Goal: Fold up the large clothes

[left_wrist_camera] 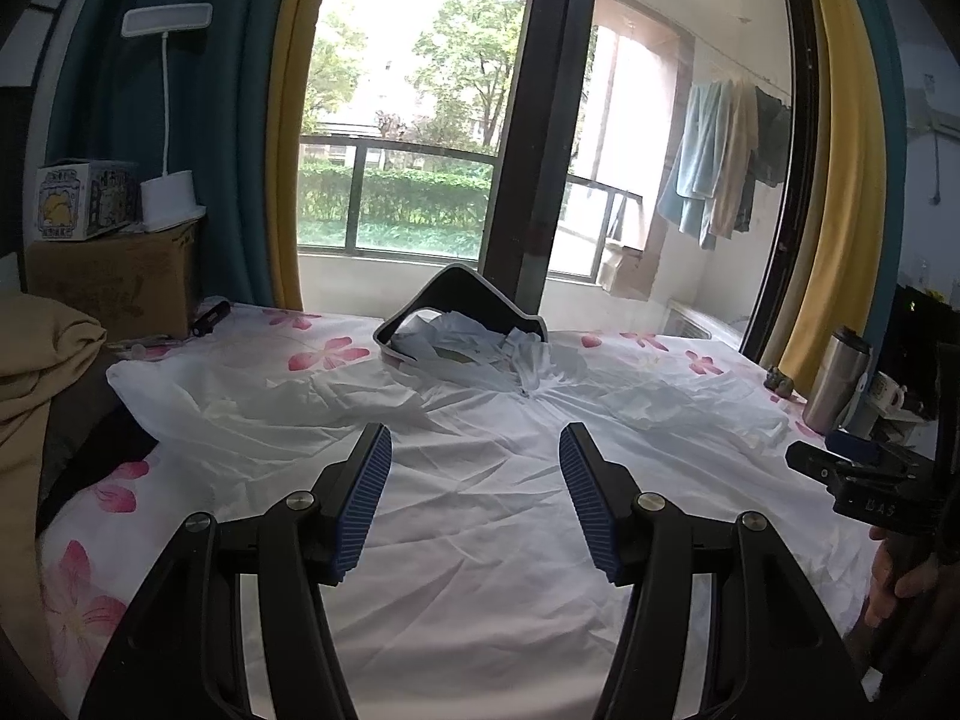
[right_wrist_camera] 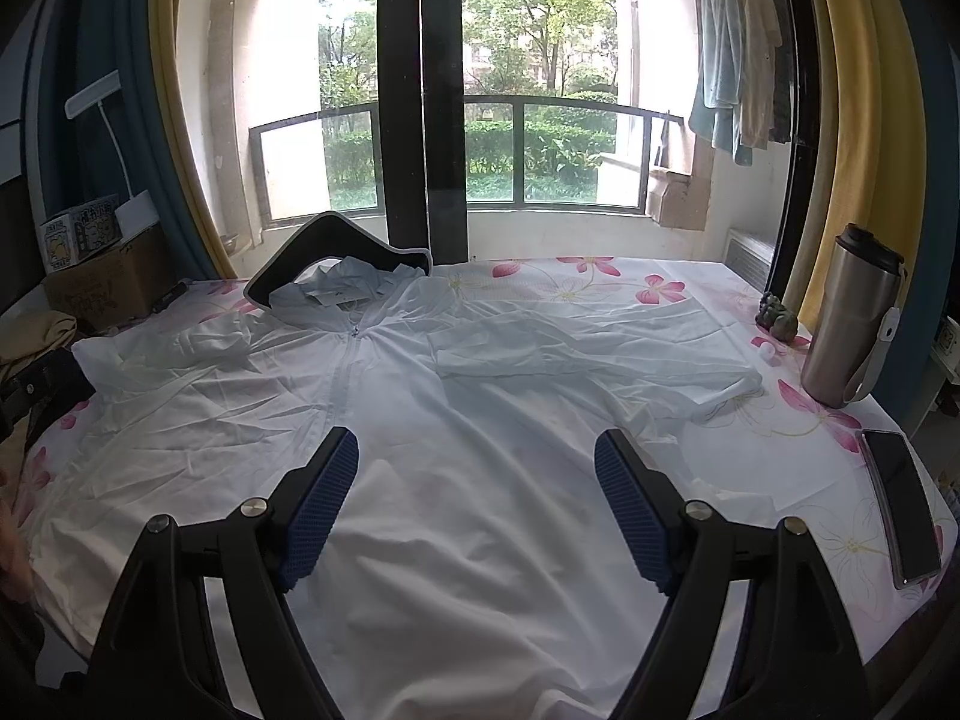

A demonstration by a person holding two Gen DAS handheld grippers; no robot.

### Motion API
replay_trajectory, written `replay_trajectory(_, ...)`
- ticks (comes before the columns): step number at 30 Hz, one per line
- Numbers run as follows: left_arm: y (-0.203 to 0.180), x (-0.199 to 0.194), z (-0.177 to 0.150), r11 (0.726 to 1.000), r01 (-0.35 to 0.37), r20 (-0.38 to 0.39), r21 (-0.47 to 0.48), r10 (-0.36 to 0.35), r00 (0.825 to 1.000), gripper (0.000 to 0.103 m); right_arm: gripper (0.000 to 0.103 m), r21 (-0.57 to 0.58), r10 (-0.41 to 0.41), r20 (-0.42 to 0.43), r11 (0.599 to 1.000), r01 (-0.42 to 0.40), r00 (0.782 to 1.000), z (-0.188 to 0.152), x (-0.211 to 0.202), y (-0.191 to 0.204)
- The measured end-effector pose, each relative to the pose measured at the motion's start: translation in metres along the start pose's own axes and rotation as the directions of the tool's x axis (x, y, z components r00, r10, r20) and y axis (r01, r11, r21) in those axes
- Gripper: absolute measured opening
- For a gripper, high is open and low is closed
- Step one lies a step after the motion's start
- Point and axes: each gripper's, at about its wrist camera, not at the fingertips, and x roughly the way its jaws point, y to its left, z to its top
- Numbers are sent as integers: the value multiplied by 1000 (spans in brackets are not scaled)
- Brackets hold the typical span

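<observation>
A large white zip-front hooded jacket (right_wrist_camera: 456, 420) lies spread front-up on a floral-sheeted table (right_wrist_camera: 576, 279), sleeves folded in, hood with a dark stiff brim (right_wrist_camera: 324, 246) at the far side. It also shows in the left wrist view (left_wrist_camera: 480, 480), with the brim (left_wrist_camera: 462, 294) at the far side. My left gripper (left_wrist_camera: 475, 450) is open and empty, hovering above the jacket's lower body. My right gripper (right_wrist_camera: 477, 450) is open and empty above the jacket's lower right part. The right gripper's body shows at the right edge of the left wrist view (left_wrist_camera: 864, 480).
A steel tumbler (right_wrist_camera: 846, 324), a small green figurine (right_wrist_camera: 780, 315) and a phone (right_wrist_camera: 903, 504) sit along the table's right side. Cardboard boxes (left_wrist_camera: 114, 282), a white lamp (left_wrist_camera: 168, 192) and a tan cloth (left_wrist_camera: 36, 360) are at the left. A window lies beyond.
</observation>
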Motion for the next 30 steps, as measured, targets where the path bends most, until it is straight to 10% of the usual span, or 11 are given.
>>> replay_trajectory(30, 21, 46, 37, 1000, -5, -59, 28, 7, 998, 61, 81, -82, -22, -112, 997, 12, 993, 35, 56, -23)
